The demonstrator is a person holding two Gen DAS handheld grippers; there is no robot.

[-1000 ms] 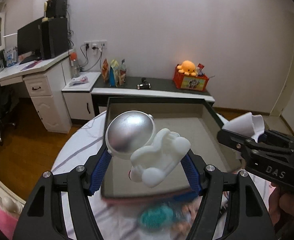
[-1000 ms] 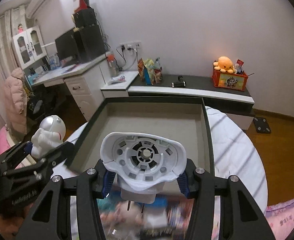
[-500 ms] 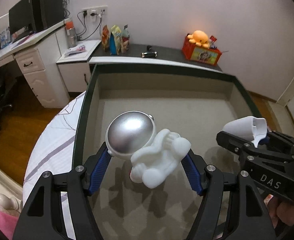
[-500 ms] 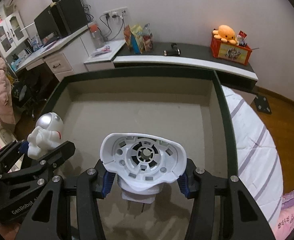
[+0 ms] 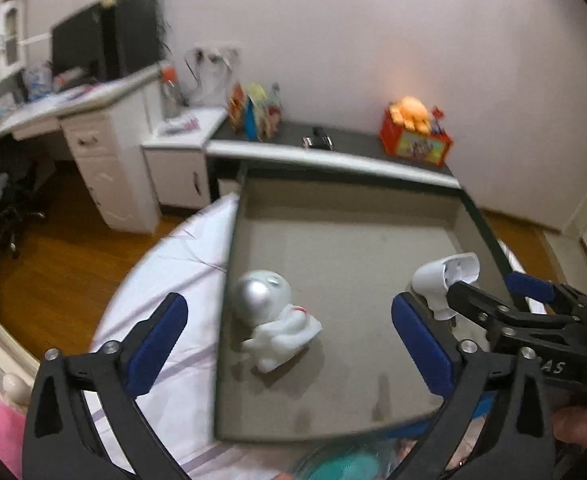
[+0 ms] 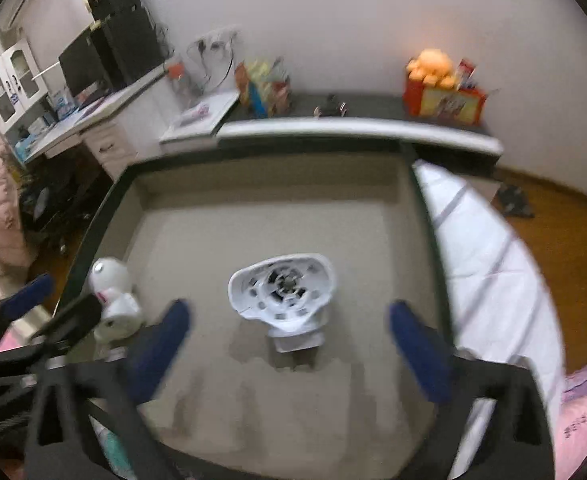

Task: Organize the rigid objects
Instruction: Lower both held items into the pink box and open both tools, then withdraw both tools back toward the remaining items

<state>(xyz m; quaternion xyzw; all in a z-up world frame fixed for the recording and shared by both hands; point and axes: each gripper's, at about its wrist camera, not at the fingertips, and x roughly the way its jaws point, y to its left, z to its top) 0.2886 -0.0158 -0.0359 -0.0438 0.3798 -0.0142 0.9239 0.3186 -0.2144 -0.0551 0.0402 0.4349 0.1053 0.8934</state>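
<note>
Both wrist views look forward and down, close over the grey tray [image 5: 333, 248] [image 6: 261, 208]. Left view from its left edge, right view centred; shared: tray, far wall.

text: "AS" (first letter hidden) | on: right claw [image 5: 489, 294]

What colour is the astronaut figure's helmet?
Silver, on a white body; astronaut shows best in the left wrist view.

An orange plush octopus [image 5: 410, 111] sits on a red box [image 5: 415, 146].
</note>
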